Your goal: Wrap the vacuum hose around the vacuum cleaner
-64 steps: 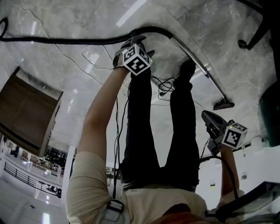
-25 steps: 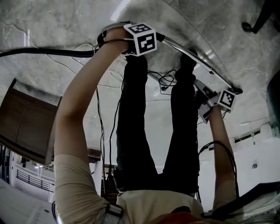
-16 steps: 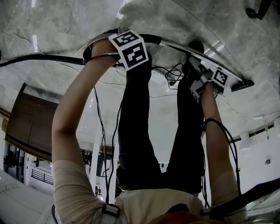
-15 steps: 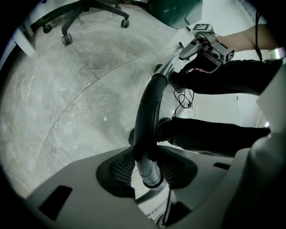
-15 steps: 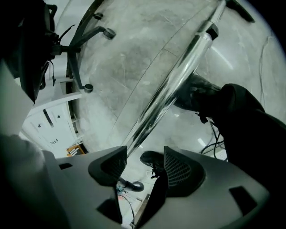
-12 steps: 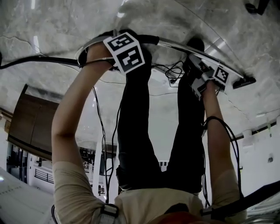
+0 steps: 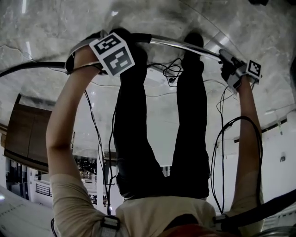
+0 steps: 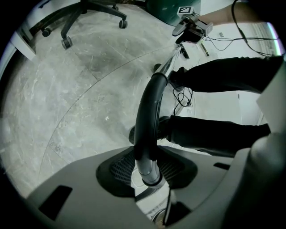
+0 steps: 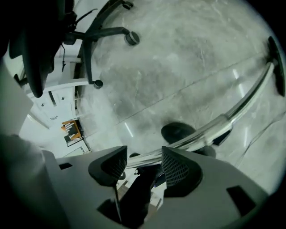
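Observation:
The black vacuum hose (image 7: 32, 67) runs in from the left to a curved black handle (image 8: 147, 112). That handle joins the chrome wand (image 7: 185, 45). My left gripper (image 7: 108, 44) is shut on the grey cuff at the handle's end (image 8: 149, 172). My right gripper (image 7: 227, 60) is at the wand's far right. Its jaws have just opened, and the wand (image 9: 214, 127) crosses between the fingertips of the right gripper (image 9: 140, 161) without being clamped. The floor nozzle (image 9: 277, 67) lies at the wand's end.
The person's legs in black trousers (image 7: 138, 129) stand under the wand. Thin cables (image 7: 171, 71) lie on the marble floor. An office chair (image 8: 89, 9) and a dark green body (image 8: 165, 11) are beyond. A wooden cabinet (image 7: 23, 134) is at the left.
My right gripper has risen to the wand and slid right along it toward the nozzle. My left gripper keeps its hold on the hose end and has shifted left in the view.

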Demonstrator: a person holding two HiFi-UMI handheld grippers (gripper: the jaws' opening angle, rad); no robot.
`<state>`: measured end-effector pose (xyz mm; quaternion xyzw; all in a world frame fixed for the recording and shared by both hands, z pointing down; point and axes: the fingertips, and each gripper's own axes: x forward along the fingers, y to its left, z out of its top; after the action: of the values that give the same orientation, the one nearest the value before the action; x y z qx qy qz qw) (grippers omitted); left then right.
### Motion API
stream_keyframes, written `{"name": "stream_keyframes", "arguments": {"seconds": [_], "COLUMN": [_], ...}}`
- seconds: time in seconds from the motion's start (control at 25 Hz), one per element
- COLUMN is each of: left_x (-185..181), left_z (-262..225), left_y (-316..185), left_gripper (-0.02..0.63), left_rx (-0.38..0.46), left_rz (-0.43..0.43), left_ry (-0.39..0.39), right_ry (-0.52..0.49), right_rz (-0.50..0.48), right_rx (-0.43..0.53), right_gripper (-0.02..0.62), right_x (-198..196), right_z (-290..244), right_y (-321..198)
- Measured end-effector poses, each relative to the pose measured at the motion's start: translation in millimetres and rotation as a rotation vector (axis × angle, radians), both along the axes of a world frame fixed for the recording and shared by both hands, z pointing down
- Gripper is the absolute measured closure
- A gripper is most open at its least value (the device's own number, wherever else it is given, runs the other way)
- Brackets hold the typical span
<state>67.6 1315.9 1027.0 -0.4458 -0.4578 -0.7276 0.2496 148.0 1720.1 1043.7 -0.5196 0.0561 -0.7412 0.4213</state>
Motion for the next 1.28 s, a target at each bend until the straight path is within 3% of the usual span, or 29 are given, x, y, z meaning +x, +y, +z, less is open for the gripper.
{"name": "stream_keyframes", "arguments": {"seconds": [0.16, 0.28, 0.4, 0.6, 0.72, 0.84, 0.92, 0.96, 1.08, 1.28], "left_x": [-2.7, -12.8, -19.3, -17.0, -7.8, -5.6, -5.3, -7.6, -15.6, -20.5], "left_z": [-8.3, -9.7, -10.6, -19.2, -19.7, -20.1, -23.3, -26.6, -37.2, -50.8], "left_y": [-4.2, -12.1, -20.5, -19.3, -18.9, -19.2, -17.7, -17.3, -14.0, -14.7], "left_gripper": [0.451, 0.451, 0.453, 0.453, 0.453, 0.453, 0.453, 0.453, 0.453, 0.453], "left_rx": [0.007, 0.028, 0.025, 0.019, 0.038, 0.038, 0.028, 0.025, 0.012, 0.001], "left_rz": [0.004, 0.015, 0.008, 0.009, 0.007, 0.021, 0.023, 0.022, 0.035, 0.063], "left_ry": [-0.001, -0.024, -0.033, -0.012, 0.006, 0.005, 0.008, 0.007, 0.000, 0.022], "right_ry": [-0.129, -0.192, -0.253, -0.306, -0.289, -0.231, -0.239, -0.254, -0.232, -0.199], "right_rz": [0.046, 0.204, 0.170, 0.262, 0.365, 0.555, 0.566, 0.563, 0.624, 0.590], "right_rx": [0.093, 0.067, 0.102, 0.003, -0.002, 0.007, -0.039, -0.061, -0.096, -0.042], "right_gripper": [0.356, 0.357, 0.356, 0.356, 0.356, 0.356, 0.343, 0.289, 0.278, 0.281], "right_x": [-36.5, -49.3, -73.4, -93.1, -83.4, -63.7, -67.9, -73.5, -69.7, -54.2], "right_z": [4.9, 1.4, -13.7, 2.3, 7.0, 1.1, 12.4, 19.9, 35.4, 53.0], "right_y": [-77.8, -95.7, -109.3, -106.8, -110.0, -111.9, -107.2, -106.9, -102.0, -107.0]}}
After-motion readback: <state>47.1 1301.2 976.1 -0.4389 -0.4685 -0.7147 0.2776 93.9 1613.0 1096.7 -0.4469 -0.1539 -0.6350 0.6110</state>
